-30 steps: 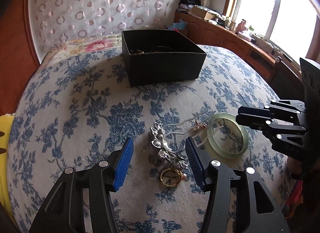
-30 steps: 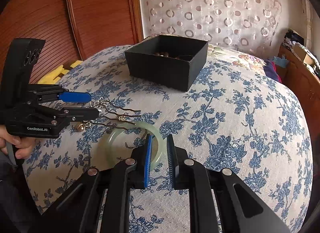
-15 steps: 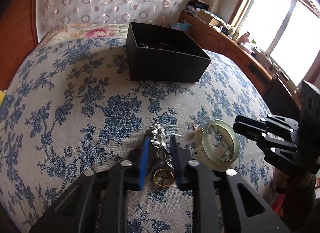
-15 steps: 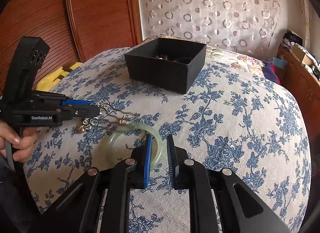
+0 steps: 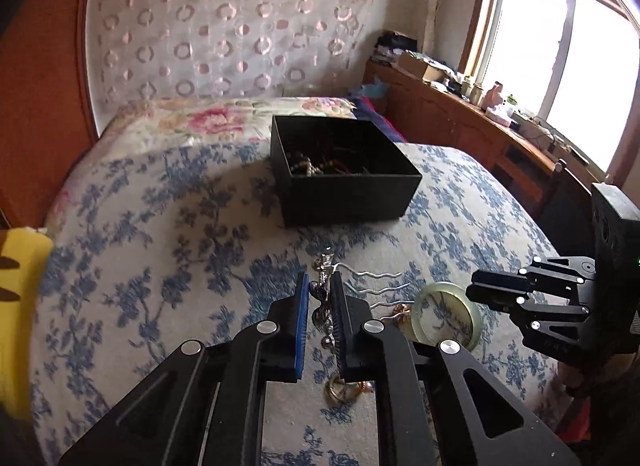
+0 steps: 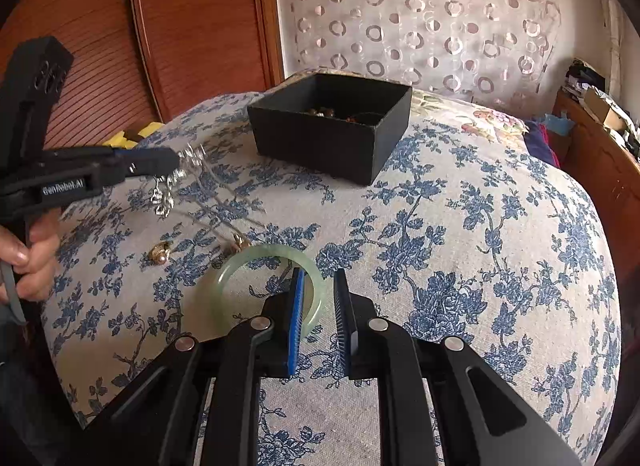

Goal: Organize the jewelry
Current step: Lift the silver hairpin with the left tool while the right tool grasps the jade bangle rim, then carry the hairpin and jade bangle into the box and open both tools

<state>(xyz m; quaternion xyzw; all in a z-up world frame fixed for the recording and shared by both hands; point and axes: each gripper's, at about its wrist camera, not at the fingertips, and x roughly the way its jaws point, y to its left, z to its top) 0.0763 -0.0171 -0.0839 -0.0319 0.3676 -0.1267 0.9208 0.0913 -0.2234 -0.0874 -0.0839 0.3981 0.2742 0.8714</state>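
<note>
My left gripper is shut on a silver hair comb with wavy prongs and holds it lifted above the bed; it also shows in the right wrist view. A pale green jade bangle lies on the bedspread, just in front of my right gripper, whose jaws stand a narrow gap apart and hold nothing. A gold ring and a small copper piece lie near the bangle. The black jewelry box sits open farther back with beads inside.
The bed has a blue floral spread. A wooden headboard and a patterned curtain stand behind. A yellow item lies at the left edge. A wooden cabinet with clutter runs under the window at the right.
My left gripper closed on the silver hair comb and lifted it off the bedspread toward the box. The right gripper stayed put by the bangle.
</note>
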